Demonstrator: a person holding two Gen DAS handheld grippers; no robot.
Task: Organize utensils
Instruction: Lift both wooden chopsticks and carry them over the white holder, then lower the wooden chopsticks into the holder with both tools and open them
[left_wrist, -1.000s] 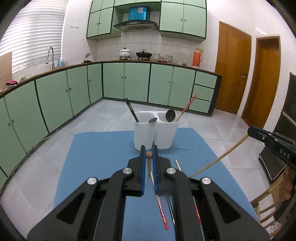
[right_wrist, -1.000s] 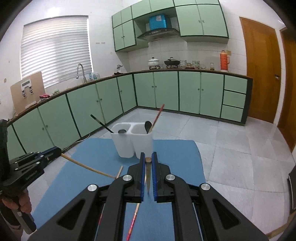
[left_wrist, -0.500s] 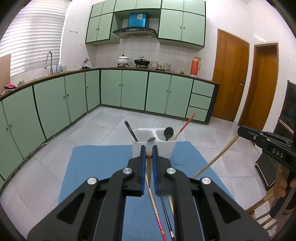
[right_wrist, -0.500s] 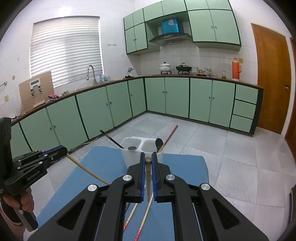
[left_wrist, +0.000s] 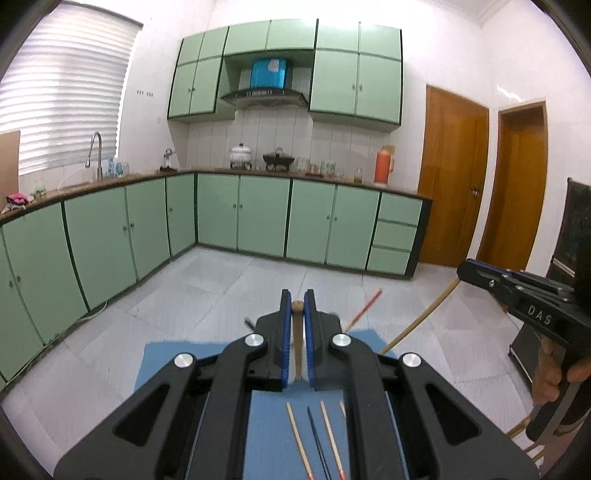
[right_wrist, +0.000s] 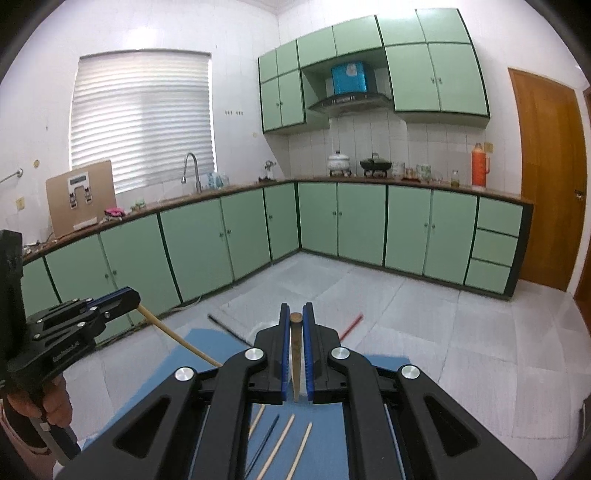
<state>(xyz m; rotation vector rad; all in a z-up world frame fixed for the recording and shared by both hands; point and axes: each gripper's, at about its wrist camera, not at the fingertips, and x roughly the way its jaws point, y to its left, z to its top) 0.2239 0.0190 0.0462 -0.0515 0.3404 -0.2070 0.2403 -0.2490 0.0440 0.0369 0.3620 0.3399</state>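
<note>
My left gripper is shut on a wooden chopstick, held raised above the blue mat. My right gripper is shut on another wooden chopstick. In the left wrist view the right gripper shows at the right with its chopstick slanting down. In the right wrist view the left gripper shows at the left with its chopstick. Several loose chopsticks lie on the mat below. The white holder is hidden behind the grippers; only a red chopstick tip and a black handle stick out.
Green kitchen cabinets run along the far wall and the left side. Brown doors stand at the right. The mat's far edge lies over the grey tiled floor. A dark chair is at the far right.
Both grippers have lifted and tilted upward with their chopsticks. The white holder has dropped out of sight behind the gripper bodies, and more of the kitchen wall shows.
</note>
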